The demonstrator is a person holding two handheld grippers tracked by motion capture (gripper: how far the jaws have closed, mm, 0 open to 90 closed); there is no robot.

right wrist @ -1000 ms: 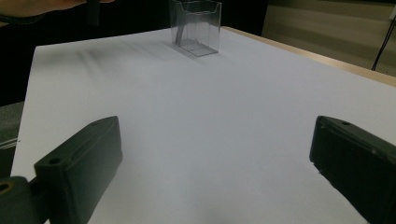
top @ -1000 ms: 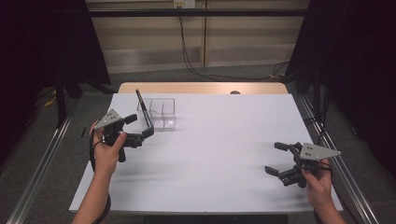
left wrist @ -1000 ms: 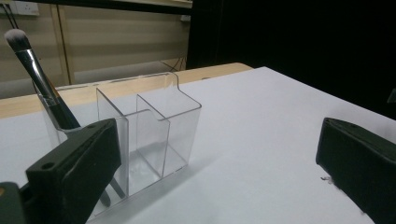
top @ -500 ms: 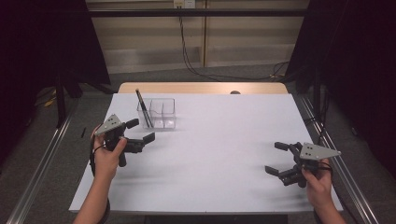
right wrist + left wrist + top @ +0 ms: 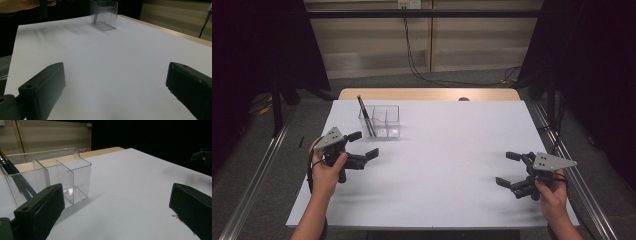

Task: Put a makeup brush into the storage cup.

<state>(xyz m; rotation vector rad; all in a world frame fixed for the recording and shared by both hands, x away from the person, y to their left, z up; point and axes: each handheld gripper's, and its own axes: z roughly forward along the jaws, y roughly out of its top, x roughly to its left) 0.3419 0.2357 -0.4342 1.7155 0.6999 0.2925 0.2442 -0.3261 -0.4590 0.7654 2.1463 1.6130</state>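
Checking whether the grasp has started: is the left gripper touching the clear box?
Apart. The high view shows bare white table between the left gripper and the clear box; its jaws stand wide open, holding nothing.

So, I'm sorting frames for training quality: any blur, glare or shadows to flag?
High view: evenly lit, the table sharp, dark surroundings. Left gripper view: the clear box shows small glints, its near jaws soft and out of focus. Right gripper view: smeared shadows on the table near the box, jaws blurred.

white table (image 5: 452, 150), clear organizer (image 5: 385, 121) standing on it
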